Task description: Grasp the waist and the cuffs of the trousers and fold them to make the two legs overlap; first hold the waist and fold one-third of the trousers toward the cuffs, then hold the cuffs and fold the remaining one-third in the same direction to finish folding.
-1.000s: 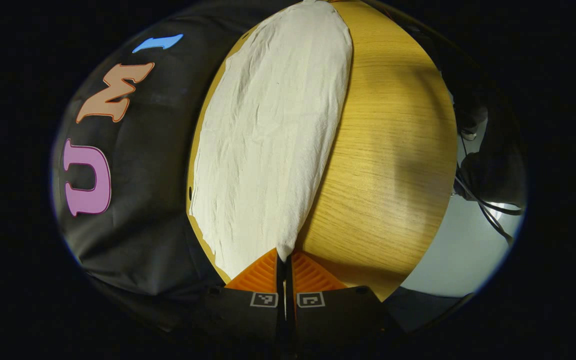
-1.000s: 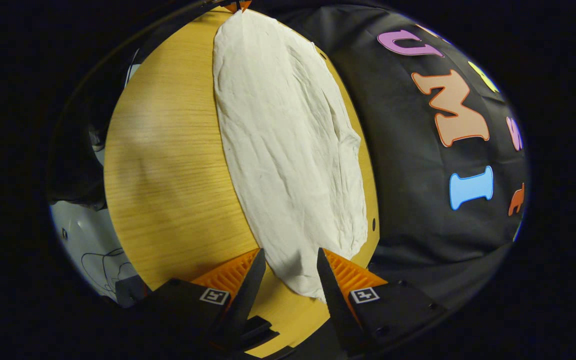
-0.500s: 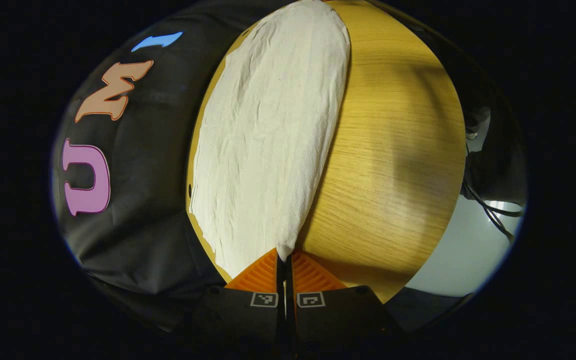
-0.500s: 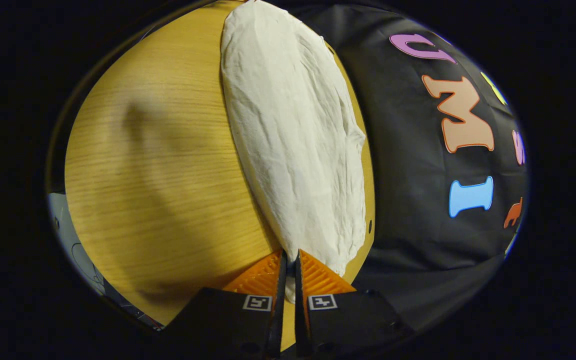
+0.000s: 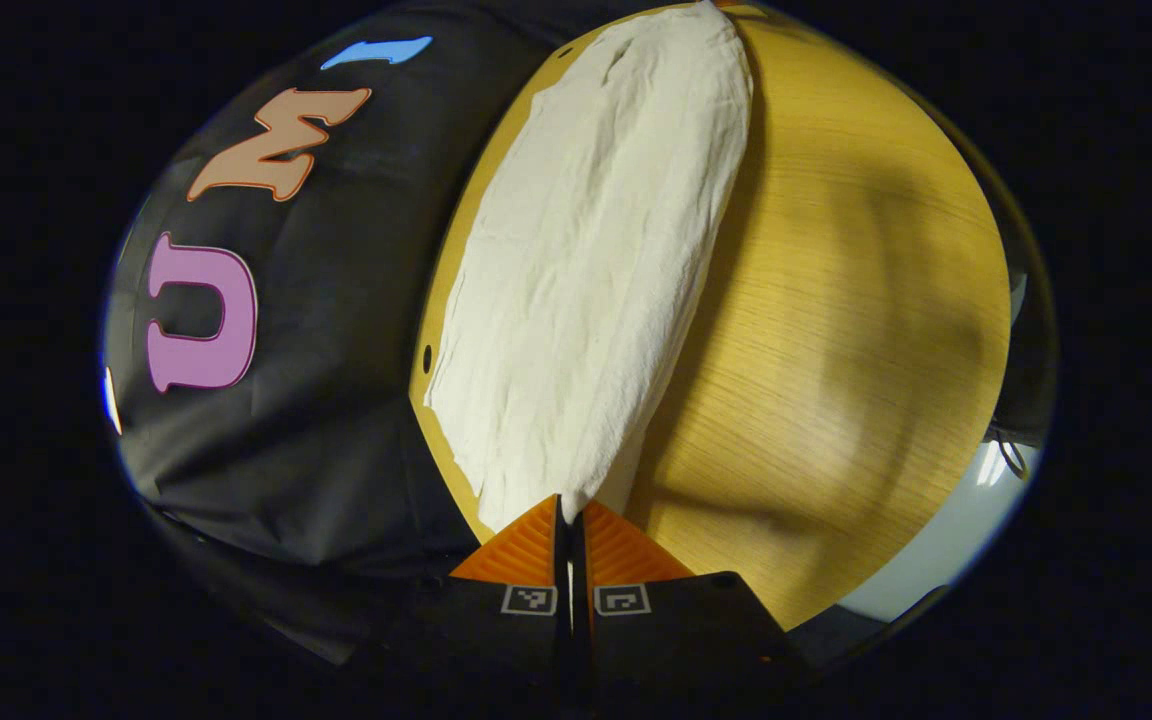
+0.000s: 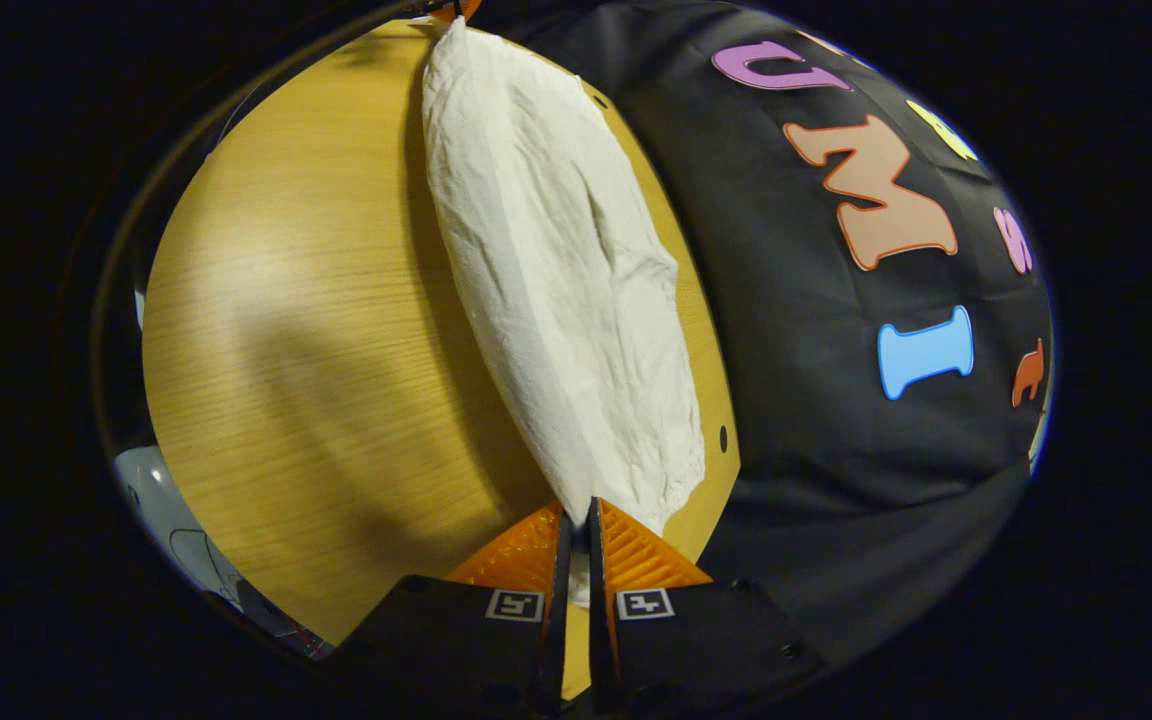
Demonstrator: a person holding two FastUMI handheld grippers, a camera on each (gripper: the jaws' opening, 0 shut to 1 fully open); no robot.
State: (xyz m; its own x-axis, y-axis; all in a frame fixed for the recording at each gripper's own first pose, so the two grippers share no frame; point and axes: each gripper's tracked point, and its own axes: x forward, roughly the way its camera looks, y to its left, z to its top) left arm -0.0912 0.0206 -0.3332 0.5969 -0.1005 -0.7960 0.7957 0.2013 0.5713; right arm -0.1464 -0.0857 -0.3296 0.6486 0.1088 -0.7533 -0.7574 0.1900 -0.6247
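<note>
Both ends gripped; leg-over-leg fold under way, I judge.
My left gripper [image 5: 570, 512] and right gripper [image 6: 576, 515] pinch the trousers [image 5: 586, 280] closed; both thirds remain.

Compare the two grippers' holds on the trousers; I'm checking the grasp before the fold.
The left gripper pinches the white trousers at a narrow tip; the right gripper has cloth running on down between its jaws. Cloth lies left of the left gripper, right of the right gripper. Both are shut on an end.
</note>
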